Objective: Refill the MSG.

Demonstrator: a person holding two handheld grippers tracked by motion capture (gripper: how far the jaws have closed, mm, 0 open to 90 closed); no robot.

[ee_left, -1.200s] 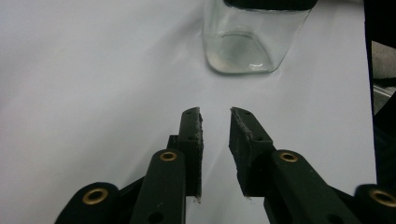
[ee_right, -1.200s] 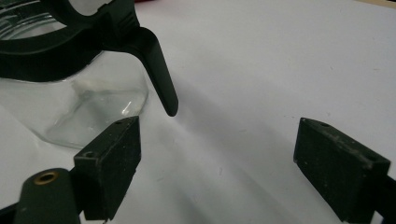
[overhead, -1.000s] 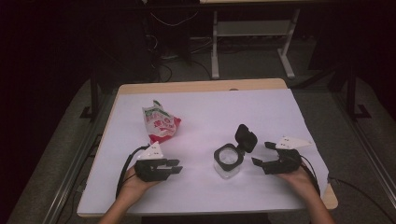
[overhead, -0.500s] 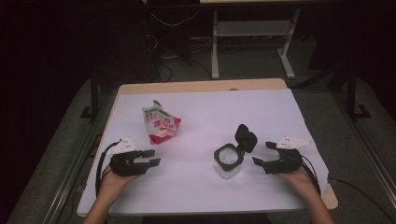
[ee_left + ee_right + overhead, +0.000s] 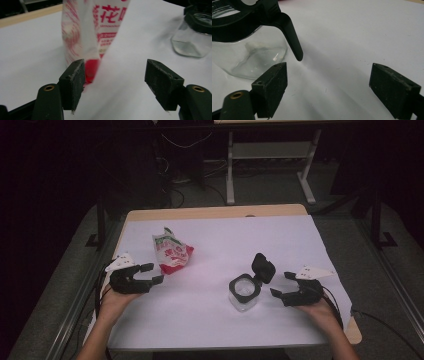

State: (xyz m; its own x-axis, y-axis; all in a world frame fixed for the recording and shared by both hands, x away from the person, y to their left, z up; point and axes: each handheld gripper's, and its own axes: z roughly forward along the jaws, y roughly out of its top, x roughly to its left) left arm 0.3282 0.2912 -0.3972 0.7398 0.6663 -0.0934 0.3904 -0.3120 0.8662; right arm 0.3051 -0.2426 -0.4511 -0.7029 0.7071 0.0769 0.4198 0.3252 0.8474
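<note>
— While the left gripper (image 5: 150,273) is hovering just left of the snack bag (image 5: 171,252), are its jaws pinching anything?
— No, they've just been spreading, empty. The right gripper (image 5: 281,284), right of the bag beside the glass jar (image 5: 244,292), is gaping, holding nothing; bare table (image 5: 210,227) is lying behind the bag.

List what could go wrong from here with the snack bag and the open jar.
1. The snack bag lies slumped and looks light and crinkly; the left gripper, whose jaws have just been opening with nothing between them, could push it away rather than catch it.
2. The glass jar stands near the right gripper, its hinged lid raised; a knock might tip it or flip the lid shut.
</note>
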